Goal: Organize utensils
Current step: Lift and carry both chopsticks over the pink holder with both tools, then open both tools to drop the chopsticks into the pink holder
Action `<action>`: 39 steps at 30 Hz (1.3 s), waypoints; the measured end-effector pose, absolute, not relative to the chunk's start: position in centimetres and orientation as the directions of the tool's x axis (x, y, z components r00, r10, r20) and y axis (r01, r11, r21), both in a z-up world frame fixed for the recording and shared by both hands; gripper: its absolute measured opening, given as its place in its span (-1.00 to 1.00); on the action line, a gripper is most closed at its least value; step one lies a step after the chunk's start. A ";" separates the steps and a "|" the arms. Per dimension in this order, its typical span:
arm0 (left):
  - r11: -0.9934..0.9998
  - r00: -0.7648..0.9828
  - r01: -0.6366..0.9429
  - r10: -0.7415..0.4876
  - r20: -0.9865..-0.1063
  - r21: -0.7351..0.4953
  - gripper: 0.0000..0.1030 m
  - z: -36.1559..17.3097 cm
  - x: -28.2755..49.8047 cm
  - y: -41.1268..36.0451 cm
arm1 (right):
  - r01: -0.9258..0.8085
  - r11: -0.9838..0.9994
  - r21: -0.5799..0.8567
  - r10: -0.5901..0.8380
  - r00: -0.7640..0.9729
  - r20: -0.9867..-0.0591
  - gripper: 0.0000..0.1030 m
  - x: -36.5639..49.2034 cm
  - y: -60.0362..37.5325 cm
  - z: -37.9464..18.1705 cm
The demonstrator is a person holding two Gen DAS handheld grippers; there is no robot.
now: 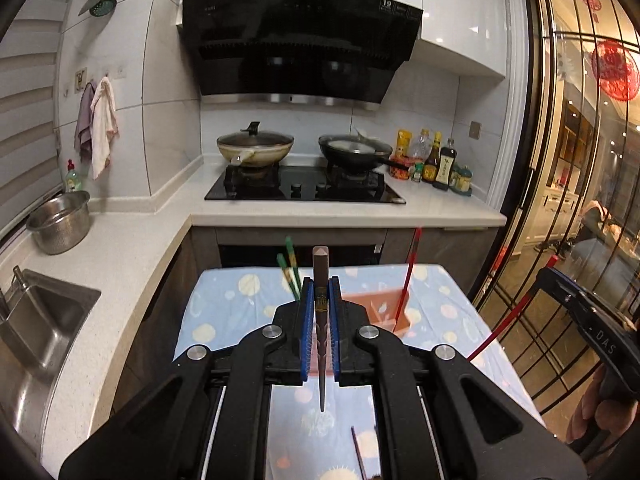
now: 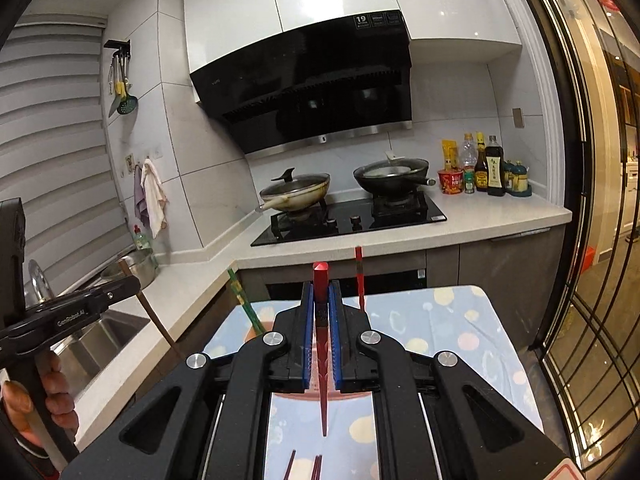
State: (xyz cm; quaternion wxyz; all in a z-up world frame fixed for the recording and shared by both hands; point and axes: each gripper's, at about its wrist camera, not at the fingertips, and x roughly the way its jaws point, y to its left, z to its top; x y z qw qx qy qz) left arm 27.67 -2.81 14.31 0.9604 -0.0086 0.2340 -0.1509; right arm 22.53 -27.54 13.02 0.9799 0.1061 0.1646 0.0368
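Note:
My left gripper point(image 1: 320, 286) is shut on a brown chopstick point(image 1: 320, 276), held pointing up above the small table. My right gripper point(image 2: 321, 290) is shut on a red chopstick point(image 2: 321, 280), also held upright. In the left wrist view an orange holder box point(image 1: 380, 308) stands on the table with one red chopstick point(image 1: 408, 276) leaning in it and two green chopsticks point(image 1: 290, 270) standing behind my fingers. In the right wrist view the green chopsticks point(image 2: 244, 304) and the standing red chopstick point(image 2: 360, 280) show too. Dark chopsticks point(image 2: 316, 468) lie on the cloth below.
The table has a blue cloth with pastel dots point(image 1: 440, 300). Beyond it is the counter with a hob point(image 1: 304, 188), two pans and sauce bottles point(image 1: 440, 160). A sink point(image 1: 36, 320) and steel bowl point(image 1: 60, 220) are left. Glass doors point(image 1: 580, 200) are right.

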 end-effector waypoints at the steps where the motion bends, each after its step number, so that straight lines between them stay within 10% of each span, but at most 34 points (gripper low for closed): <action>1: 0.954 0.851 0.287 -0.295 -0.435 -0.087 -0.86 14.9 28.2 -3.0 | -0.037 0.975 0.218 0.105 0.946 -0.308 -0.86 23.2 -27.6 13.5; 13: 0.959 0.904 0.278 -0.279 -0.325 -0.051 -0.86 18.0 33.5 -5.0 | -0.059 0.961 0.269 0.125 0.964 -0.235 -0.86 30.6 -27.3 16.5; 39: 0.962 0.849 0.254 -0.271 -0.453 -0.099 -0.86 11.3 38.6 -4.7 | -0.020 0.982 0.186 0.096 0.907 -0.411 -0.85 37.3 -24.8 8.6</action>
